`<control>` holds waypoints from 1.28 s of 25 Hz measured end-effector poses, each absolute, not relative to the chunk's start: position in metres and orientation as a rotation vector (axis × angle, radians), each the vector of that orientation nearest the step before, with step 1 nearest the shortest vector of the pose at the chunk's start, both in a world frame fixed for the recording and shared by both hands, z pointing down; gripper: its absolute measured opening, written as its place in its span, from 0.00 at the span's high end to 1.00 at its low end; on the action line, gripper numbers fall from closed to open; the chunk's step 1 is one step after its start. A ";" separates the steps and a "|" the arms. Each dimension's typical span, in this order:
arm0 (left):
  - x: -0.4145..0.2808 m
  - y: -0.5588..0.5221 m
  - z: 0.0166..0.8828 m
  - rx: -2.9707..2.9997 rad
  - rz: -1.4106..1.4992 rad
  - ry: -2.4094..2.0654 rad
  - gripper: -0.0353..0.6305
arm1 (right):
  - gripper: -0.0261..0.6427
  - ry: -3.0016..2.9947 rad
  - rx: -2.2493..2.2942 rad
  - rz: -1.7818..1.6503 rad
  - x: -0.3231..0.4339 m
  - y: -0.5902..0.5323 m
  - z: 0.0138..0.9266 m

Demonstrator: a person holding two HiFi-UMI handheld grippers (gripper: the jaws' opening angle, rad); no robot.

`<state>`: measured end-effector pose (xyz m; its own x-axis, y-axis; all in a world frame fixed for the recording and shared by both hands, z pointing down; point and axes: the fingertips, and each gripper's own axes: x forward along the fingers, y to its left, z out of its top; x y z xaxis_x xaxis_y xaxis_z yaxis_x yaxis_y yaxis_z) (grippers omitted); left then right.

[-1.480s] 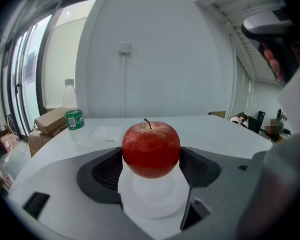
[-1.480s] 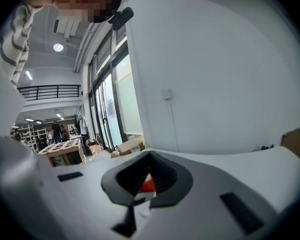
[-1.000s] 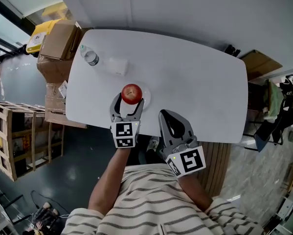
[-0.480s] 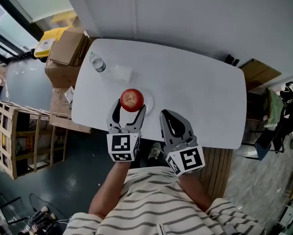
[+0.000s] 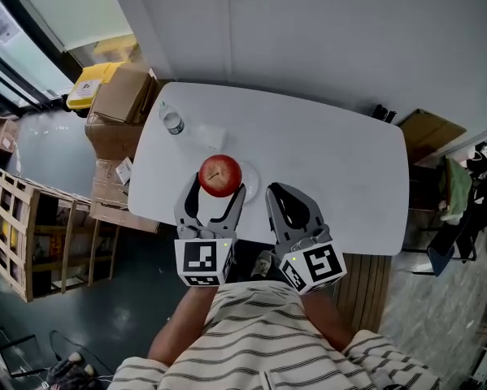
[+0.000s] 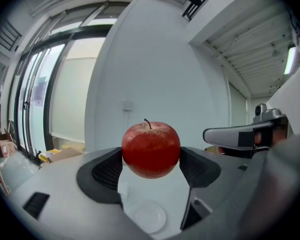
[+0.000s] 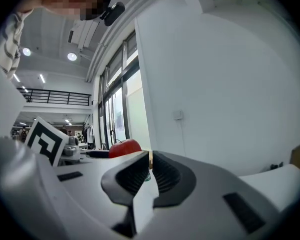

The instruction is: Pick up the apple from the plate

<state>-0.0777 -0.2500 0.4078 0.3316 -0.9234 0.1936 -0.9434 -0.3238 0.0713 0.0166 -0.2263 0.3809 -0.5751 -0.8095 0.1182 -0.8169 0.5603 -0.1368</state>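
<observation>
My left gripper (image 5: pixel 218 193) is closed on the apple (image 6: pixel 151 150). Its two jaws press on the apple's left and right sides, about at the widest part. The apple hangs in the air with its stem up, and the plate (image 6: pixel 147 218) lies below it on the table (image 5: pixel 332 161), clearly apart from it. So I judge that the picking up is nearly done.

The danger that I see is slipping. The apple is round and smooth, and only the front part of the jaws touches it, so the hold is small. If I loosen my squeeze, tilt the gripper down or move it with a jerk, the apple could turn between the jaws and drop. It would hit the plate or the table, and it could roll over the near edge to the floor. Too hard a squeeze could bruise it.

I hold the left gripper in front of my body, over the near side of the table, with the jaws pointing away from me and about level. My right gripper (image 5: pixel 290 205) is just beside it, on the right, pointing the same way. Its jaws are almost together and nothing is between them.
</observation>
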 end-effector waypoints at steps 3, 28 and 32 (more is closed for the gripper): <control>-0.084 -0.245 0.393 2.427 0.153 -1.740 0.40 | 0.94 -2.738 1.429 0.248 0.012 -0.225 0.373; -0.110 -0.224 0.293 2.528 -0.053 -1.814 0.40 | 0.94 -2.820 1.428 0.061 -0.013 -0.212 0.302; -0.108 -0.223 0.287 2.537 -0.064 -1.817 0.40 | 0.94 -2.826 1.439 0.051 -0.010 -0.211 0.296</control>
<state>-0.1081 -0.2227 0.2868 0.3213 -0.9467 -0.0214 -0.9459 -0.3219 0.0405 -0.0098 -0.2108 0.2959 -0.5876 -0.8090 -0.0120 -0.8081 0.5876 -0.0423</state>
